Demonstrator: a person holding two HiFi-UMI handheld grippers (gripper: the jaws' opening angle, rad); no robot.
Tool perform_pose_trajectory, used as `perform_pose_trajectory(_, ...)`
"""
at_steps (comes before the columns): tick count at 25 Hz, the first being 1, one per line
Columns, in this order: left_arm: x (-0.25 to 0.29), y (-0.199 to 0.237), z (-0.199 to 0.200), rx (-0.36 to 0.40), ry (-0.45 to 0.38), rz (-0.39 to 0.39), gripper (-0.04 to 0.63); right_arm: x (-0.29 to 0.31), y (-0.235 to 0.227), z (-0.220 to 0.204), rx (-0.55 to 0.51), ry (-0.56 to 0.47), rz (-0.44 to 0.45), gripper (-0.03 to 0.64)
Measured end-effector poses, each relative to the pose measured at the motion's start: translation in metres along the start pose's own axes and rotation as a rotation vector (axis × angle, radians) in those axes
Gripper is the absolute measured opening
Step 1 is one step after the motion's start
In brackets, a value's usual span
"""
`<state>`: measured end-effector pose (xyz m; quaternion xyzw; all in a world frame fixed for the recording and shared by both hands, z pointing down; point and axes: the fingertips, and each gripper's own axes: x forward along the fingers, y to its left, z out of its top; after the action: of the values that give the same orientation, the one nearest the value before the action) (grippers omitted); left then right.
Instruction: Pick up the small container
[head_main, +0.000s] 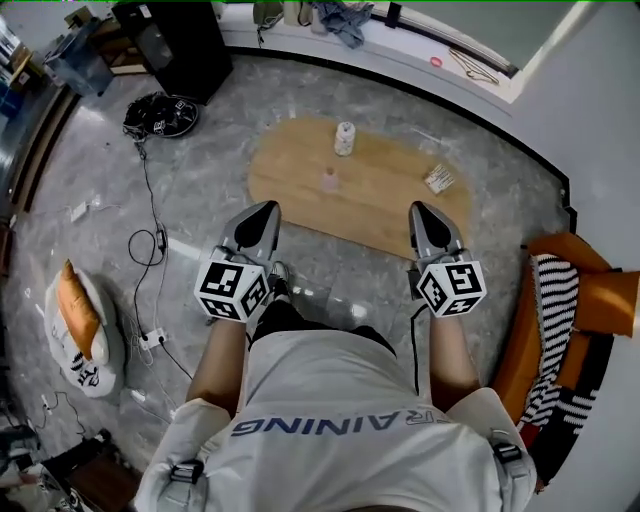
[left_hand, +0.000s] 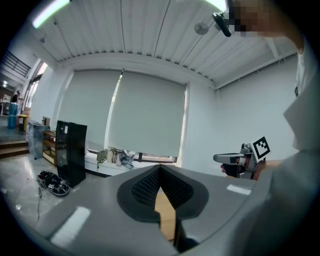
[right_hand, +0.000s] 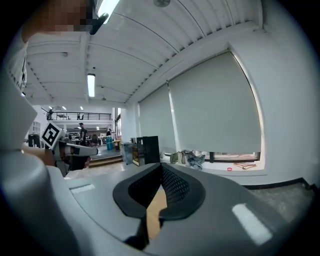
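Note:
A small pale pink container (head_main: 329, 181) stands near the middle of the oval wooden table (head_main: 290, 190). Behind it stands a taller white patterned jar (head_main: 344, 138), and a small packet (head_main: 438, 179) lies at the table's right end. My left gripper (head_main: 266, 214) hovers over the table's near left edge, and my right gripper (head_main: 420, 213) over its near right edge. Both are short of the container and hold nothing. In the left gripper view the jaws (left_hand: 160, 169) meet at their tips, and so do those in the right gripper view (right_hand: 161, 166). Neither gripper view shows the container.
A black cabinet (head_main: 182, 45) and a dark bundle with cables (head_main: 160, 115) sit on the floor at the far left. At the left lies a white bag with an orange cushion (head_main: 80, 325). An orange seat with a striped cloth (head_main: 560, 310) stands at the right. A window ledge (head_main: 420, 55) runs behind the table.

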<state>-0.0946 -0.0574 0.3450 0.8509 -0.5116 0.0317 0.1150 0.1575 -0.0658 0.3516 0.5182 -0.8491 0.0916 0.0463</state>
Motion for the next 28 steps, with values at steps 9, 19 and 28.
perform_pose_trajectory(9,0.092,0.127,0.033,0.042,0.062,-0.143,0.002,0.136,0.018,0.03,0.034,0.009,-0.143,0.012)
perform_pose_trajectory(19,0.157,0.167,0.023,0.017,0.112,-0.179,0.002,0.187,0.001,0.012,0.046,0.076,-0.19,0.018)
perform_pose_trajectory(28,0.176,0.137,0.002,-0.001,0.15,-0.124,0.002,0.19,-0.035,-0.009,0.043,0.111,-0.129,0.021)
